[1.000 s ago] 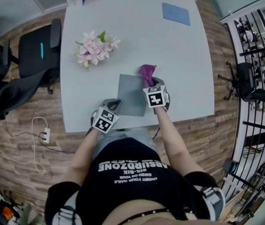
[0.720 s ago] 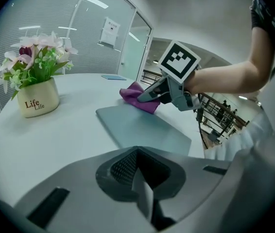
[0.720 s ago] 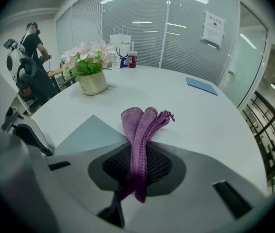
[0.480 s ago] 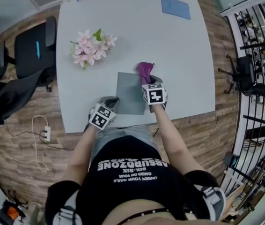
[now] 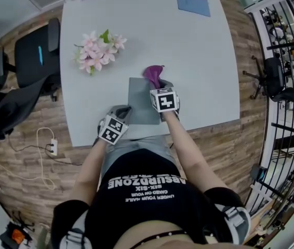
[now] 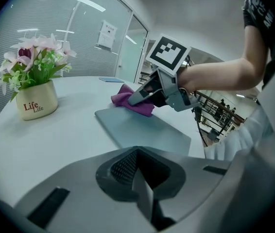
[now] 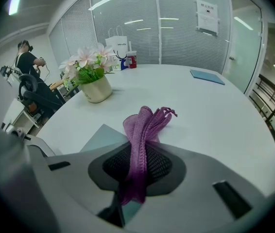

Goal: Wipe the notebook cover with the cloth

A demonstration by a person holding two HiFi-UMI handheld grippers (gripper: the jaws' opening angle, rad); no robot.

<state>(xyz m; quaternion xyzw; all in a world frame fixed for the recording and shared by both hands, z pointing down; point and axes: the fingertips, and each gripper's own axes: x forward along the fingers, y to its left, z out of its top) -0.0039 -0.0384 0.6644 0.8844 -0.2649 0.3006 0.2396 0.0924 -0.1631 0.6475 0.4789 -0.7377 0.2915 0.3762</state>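
Observation:
The grey notebook [image 5: 138, 108] lies flat near the table's front edge, also seen in the left gripper view [image 6: 145, 131]. My right gripper [image 5: 158, 86] is shut on the purple cloth [image 5: 152, 73], which bunches out of the jaws [image 7: 146, 125] over the notebook's far right corner [image 7: 102, 136]. In the left gripper view the cloth [image 6: 129, 100] rests on the far end of the cover under the right gripper [image 6: 153, 89]. My left gripper [image 5: 124, 111] sits at the notebook's near left edge, jaws shut with nothing between them [image 6: 142, 198].
A cream pot of pink flowers [image 5: 95, 52] stands to the far left of the notebook. A blue pad [image 5: 193, 3] lies at the table's far right. A bag and a red cup [image 7: 123, 50] stand at the far edge. Black chairs [image 5: 30, 61] are left of the table.
My right gripper has carried the cloth a little to the left, from beside the notebook's right edge onto its far right corner. The left gripper has stayed put.

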